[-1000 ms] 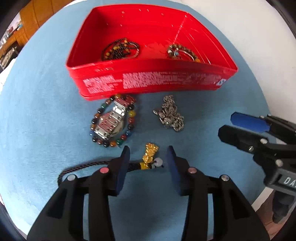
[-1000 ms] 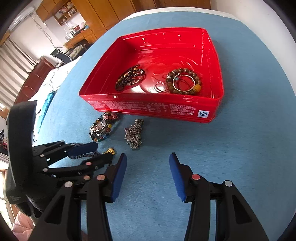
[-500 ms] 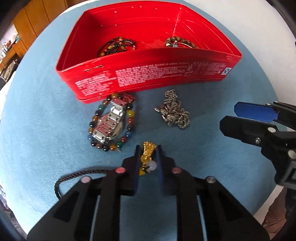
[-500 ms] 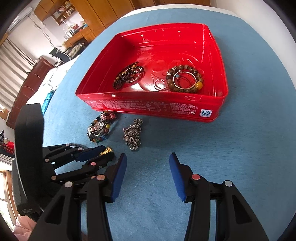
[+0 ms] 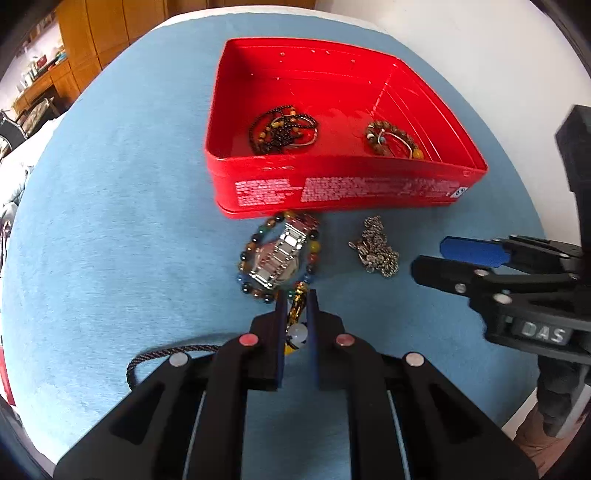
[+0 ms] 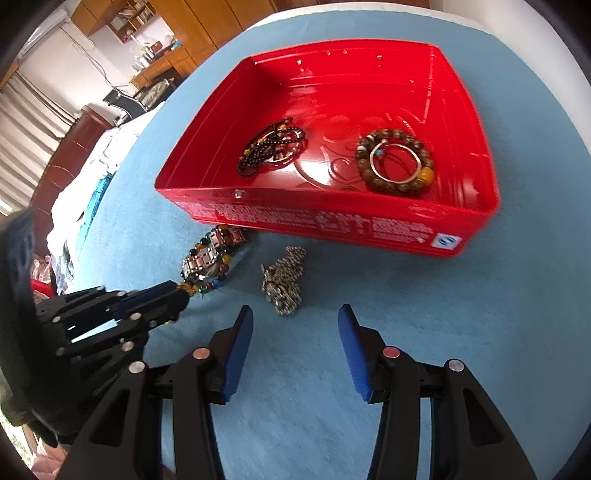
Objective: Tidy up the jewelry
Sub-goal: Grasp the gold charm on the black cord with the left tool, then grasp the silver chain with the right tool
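Observation:
My left gripper (image 5: 297,295) is shut on a gold pendant (image 5: 298,306) with a white bead, and its black cord (image 5: 166,350) trails left over the blue cloth. Just ahead lies a silver watch (image 5: 277,258) inside a ring of coloured beads. A heap of silver chain (image 5: 376,247) lies to the right. My right gripper (image 6: 295,310) stands open just short of the chain (image 6: 284,284), with nothing between its fingers. The red tin (image 5: 343,192) behind holds a dark bead string (image 5: 282,129) and a brown bead bracelet (image 5: 391,136) with a metal ring.
A blue cloth (image 5: 110,221) covers the round table. Its white rim (image 5: 480,55) shows at the back right, and the cloth's edge drops away at the near right. Wooden cabinets (image 6: 221,22) and furniture stand far back left. The left gripper (image 6: 181,291) reaches in beside the watch (image 6: 208,262).
The left jaws went from open around the gold pendant to shut on it, and the pendant has come up toward the watch. The right gripper drew nearer to the silver chain.

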`<state>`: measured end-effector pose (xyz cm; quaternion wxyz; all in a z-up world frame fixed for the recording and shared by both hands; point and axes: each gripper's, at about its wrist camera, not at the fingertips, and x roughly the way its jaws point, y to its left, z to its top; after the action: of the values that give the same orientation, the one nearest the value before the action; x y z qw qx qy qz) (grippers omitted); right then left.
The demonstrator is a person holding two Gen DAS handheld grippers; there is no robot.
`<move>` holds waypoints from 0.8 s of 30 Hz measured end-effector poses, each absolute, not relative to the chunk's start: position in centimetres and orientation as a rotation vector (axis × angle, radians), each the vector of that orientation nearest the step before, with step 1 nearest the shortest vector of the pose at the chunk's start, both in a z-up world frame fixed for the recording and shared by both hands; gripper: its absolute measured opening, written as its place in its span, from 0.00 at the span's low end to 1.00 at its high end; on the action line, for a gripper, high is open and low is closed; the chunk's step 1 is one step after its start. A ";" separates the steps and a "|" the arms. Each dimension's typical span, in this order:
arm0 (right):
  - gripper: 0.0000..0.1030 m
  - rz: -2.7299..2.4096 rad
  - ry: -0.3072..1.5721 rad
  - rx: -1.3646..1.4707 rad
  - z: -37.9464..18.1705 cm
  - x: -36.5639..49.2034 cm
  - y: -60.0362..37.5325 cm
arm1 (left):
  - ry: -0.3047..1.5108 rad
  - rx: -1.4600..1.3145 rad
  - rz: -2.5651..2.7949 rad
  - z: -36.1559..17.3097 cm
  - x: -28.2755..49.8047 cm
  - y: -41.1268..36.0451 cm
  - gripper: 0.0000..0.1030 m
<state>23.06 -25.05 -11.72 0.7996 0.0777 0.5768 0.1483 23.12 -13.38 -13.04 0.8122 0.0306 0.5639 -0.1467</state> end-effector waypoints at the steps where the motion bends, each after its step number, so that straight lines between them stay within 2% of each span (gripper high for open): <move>1: 0.47 0.318 1.243 0.167 -11.9 23.3 -24.8 | 1.207 0.061 -0.314 -12.9 22.9 -12.9 0.08; 17: 0.46 0.310 1.289 0.077 -14.3 26.0 -21.5 | 1.220 0.006 -0.290 -13.5 23.6 -10.5 0.08; 22: 0.24 0.269 1.268 0.020 -14.5 25.9 -21.0 | 1.212 -0.007 -0.270 -13.3 24.1 -10.2 0.08; 24: 0.22 0.276 1.268 0.040 -14.5 25.8 -21.3 | 1.213 -0.013 -0.266 -13.3 24.2 -10.1 0.08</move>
<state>25.83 -21.31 -14.50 0.7967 0.0186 0.5902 0.1286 24.20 -10.09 -13.33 0.8133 -0.0059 0.5683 -0.1245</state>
